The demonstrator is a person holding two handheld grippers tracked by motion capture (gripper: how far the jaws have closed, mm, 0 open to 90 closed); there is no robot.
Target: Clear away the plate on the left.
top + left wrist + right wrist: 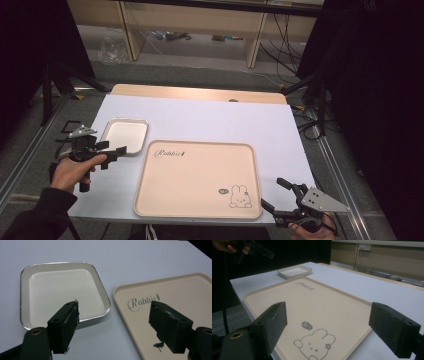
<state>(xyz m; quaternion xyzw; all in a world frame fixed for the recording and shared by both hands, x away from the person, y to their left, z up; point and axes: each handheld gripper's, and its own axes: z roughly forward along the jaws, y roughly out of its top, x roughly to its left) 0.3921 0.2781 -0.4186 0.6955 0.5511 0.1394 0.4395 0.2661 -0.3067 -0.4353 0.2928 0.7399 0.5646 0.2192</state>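
Left tool (116, 151) gaping — beside small white dish (125, 135).

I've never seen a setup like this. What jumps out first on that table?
The big beige tray with a cartoon rabbit drawn in its near right corner lies in the middle of the white table. To its left sits a smaller white square dish with a silvery rim. A person's hands hold two black grippers, the left gripper by the dish and the right gripper at the tray's near corner, both with jaws open and holding nothing.

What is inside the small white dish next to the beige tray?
The white dish holds nothing: its whole bottom shows in the left gripper view, apart from a corner hidden behind one black jaw.
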